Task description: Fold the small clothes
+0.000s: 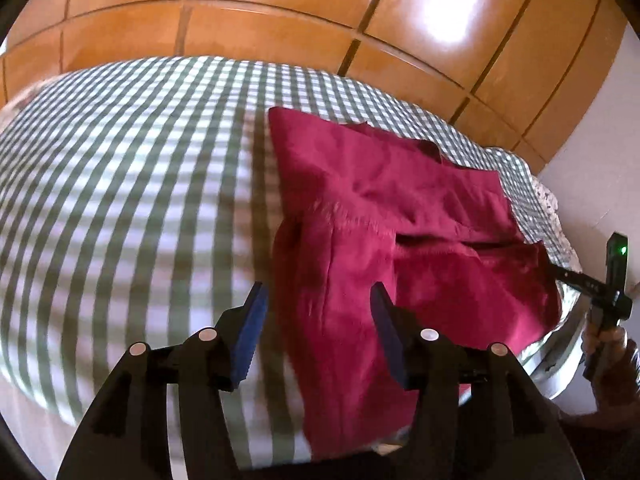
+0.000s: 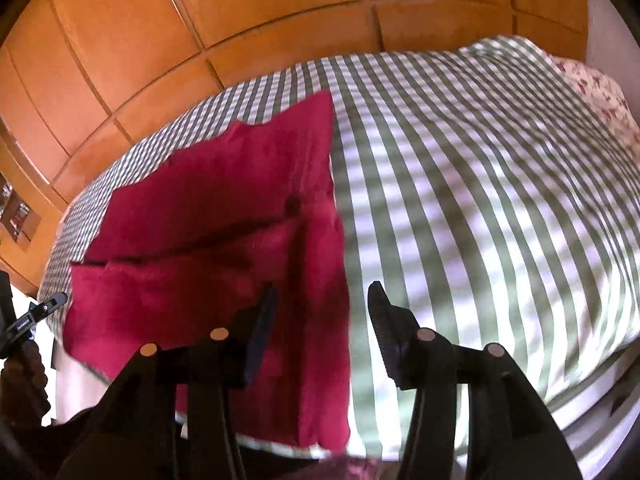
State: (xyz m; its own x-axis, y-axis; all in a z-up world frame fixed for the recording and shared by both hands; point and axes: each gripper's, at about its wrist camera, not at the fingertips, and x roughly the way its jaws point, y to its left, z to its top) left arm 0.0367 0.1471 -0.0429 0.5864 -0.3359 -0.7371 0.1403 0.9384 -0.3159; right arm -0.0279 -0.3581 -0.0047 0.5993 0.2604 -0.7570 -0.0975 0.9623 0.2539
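The left gripper [image 1: 318, 312] and right gripper [image 2: 320, 312] stand half open and empty above the dark red fabric garment [image 1: 400, 220], which seems already folded on the green-and-white checked bedcover [image 1: 140, 180].

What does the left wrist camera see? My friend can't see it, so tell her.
A dark red garment lies partly folded on a green-and-white checked bedcover. The left tongs hang open above its near edge, holding nothing. Behind the bed are wooden cupboard doors.
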